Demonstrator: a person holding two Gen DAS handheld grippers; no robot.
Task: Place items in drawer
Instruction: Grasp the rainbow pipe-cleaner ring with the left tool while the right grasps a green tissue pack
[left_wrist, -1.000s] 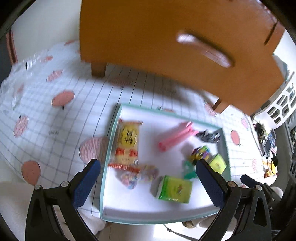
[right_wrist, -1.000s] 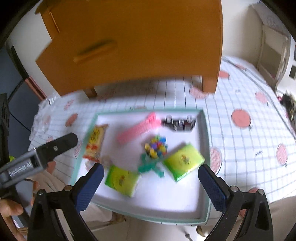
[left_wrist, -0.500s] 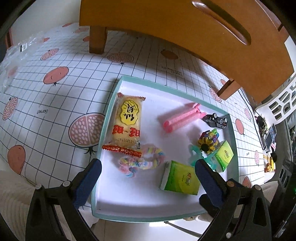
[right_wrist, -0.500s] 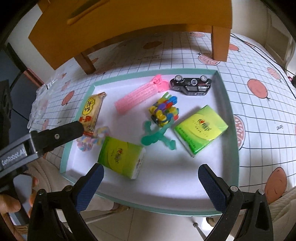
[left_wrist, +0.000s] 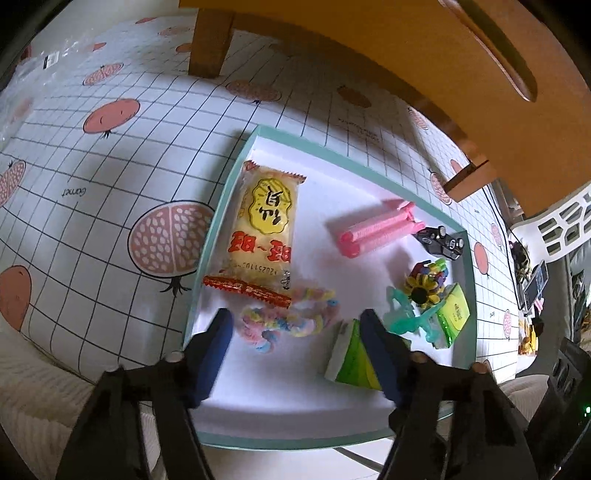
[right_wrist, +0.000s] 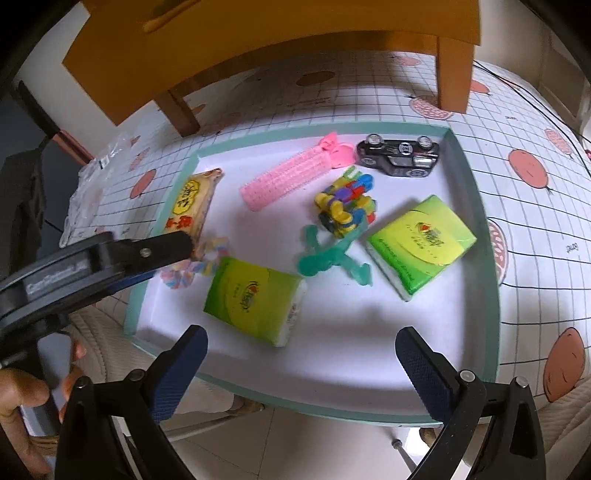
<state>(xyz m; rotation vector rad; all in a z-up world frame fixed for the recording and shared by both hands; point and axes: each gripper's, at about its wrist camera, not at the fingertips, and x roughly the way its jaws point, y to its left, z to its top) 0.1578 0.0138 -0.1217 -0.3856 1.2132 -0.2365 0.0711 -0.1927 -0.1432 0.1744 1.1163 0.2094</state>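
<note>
Half a second earlier the left claw (left_wrist: 295, 328) had hung wide open above the tray's near edge; now it had dropped lower and its blue pads had narrowed — one on each side of the pastel hair scrunchie (left_wrist: 286, 323), though whether they touched it could not be told. The right claw (right_wrist: 299, 350) stayed spread open over the near rim of the teal tray (right_wrist: 476, 206), gripping nothing. On the tray's white floor lay a yellow snack packet (left_wrist: 264, 221) along the left wall, a pink hair roller (right_wrist: 291, 171), a black toy car (right_wrist: 399, 155) in the far right corner, a multicoloured block toy (right_wrist: 345, 208) and a green plastic figure (right_wrist: 332, 256) just in front of it. Two green tissue packs sat nearer — one (right_wrist: 255, 299) beside the scrunchie, the other (right_wrist: 421, 245) toward the right wall. The tray rested on a bench covered with a pomegranate-print grid cloth (left_wrist: 110, 155), and the orange wooden drawer unit (right_wrist: 295, 40) stood on legs behind it, its drawer front shut.
</note>
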